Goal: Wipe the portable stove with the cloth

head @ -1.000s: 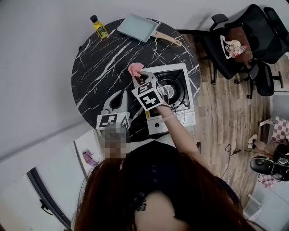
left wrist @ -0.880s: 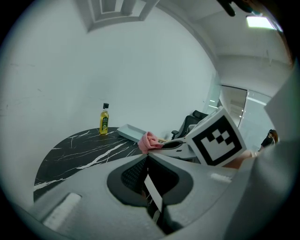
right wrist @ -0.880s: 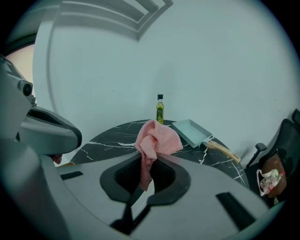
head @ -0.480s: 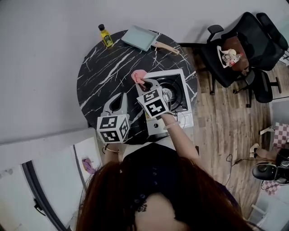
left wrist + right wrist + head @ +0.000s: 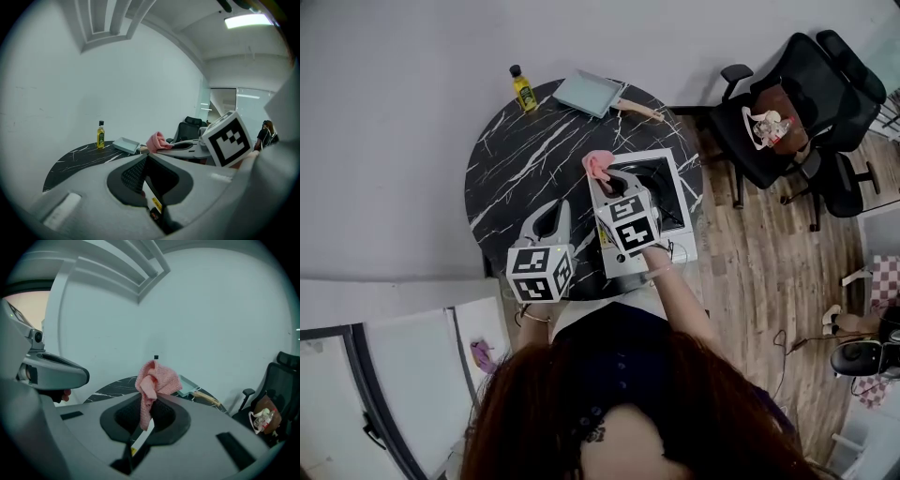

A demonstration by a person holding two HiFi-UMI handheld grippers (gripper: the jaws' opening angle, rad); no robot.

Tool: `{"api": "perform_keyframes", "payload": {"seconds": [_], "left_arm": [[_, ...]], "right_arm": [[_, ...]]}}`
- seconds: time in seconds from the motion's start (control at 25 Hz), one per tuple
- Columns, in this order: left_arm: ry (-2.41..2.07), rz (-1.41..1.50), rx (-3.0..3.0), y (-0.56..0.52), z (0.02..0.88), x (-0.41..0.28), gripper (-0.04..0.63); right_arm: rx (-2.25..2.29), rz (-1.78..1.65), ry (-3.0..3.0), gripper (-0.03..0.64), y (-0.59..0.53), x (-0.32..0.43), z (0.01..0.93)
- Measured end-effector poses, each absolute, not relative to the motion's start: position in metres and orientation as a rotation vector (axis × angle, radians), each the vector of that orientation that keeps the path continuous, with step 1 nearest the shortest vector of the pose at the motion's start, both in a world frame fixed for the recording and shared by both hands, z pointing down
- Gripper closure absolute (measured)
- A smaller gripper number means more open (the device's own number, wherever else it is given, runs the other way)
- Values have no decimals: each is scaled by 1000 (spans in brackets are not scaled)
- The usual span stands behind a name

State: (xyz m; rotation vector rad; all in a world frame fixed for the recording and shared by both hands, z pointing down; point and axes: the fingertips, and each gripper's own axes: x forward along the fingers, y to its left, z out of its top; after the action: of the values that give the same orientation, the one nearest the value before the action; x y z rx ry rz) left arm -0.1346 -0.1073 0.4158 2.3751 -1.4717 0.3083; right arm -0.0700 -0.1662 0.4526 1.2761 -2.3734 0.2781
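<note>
Here, of two grippers, the right gripper [image 5: 602,174] pinches the one pink cloth [image 5: 596,163] above the single portable stove's [image 5: 680,202] left edge; the left gripper [image 5: 551,210], jaws pressed together and empty, hangs left of the stove.

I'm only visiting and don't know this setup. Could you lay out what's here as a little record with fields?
Setting: round black marble table
Stove: white portable stove, on the table's right side
Right gripper: shut on the pink cloth, at the stove's far-left corner
Left gripper: shut, nothing in it, left of the stove
Also on table: yellow bottle and square pan, at the far edge
</note>
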Motion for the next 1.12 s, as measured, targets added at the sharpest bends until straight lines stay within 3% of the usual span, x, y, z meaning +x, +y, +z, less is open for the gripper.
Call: {"api": "perform_keyframes", "payload": {"seconds": [1.12], "left_arm": [[-1430, 224, 2543, -50, 357, -108, 583]], "right_arm": [[1630, 99, -2425, 581, -89, -12, 360]]}}
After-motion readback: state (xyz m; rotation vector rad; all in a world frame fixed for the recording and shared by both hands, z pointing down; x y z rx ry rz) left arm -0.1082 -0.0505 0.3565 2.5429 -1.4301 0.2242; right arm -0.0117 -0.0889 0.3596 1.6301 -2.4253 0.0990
